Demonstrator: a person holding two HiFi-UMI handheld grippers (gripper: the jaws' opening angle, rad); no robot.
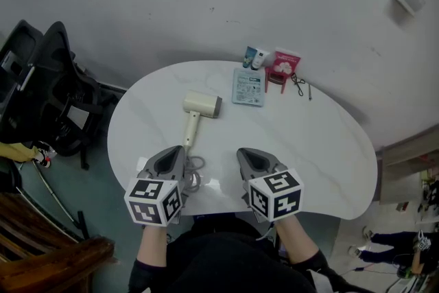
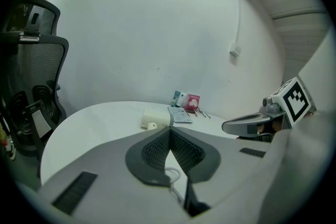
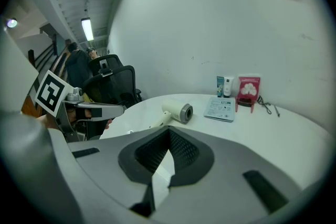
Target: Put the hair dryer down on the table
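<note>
The cream hair dryer (image 1: 201,105) lies on its side on the white round table (image 1: 309,141), nozzle toward the right, handle pointing at me. Its white cord (image 1: 194,171) coils near the front edge, just right of my left gripper (image 1: 178,149). That gripper is shut and holds nothing; in the left gripper view its jaws (image 2: 169,131) meet with the dryer (image 2: 156,118) lying beyond them. My right gripper (image 1: 245,153) hovers beside it, also shut and empty. The right gripper view shows the dryer (image 3: 176,112) ahead of its closed tips (image 3: 169,131).
A blue sachet pack (image 1: 248,87), two small tubes (image 1: 254,58), a pink box (image 1: 282,66) and an eyelash curler (image 1: 298,84) sit at the table's far side. A black office chair (image 1: 48,92) and a wooden chair (image 1: 41,250) stand to the left.
</note>
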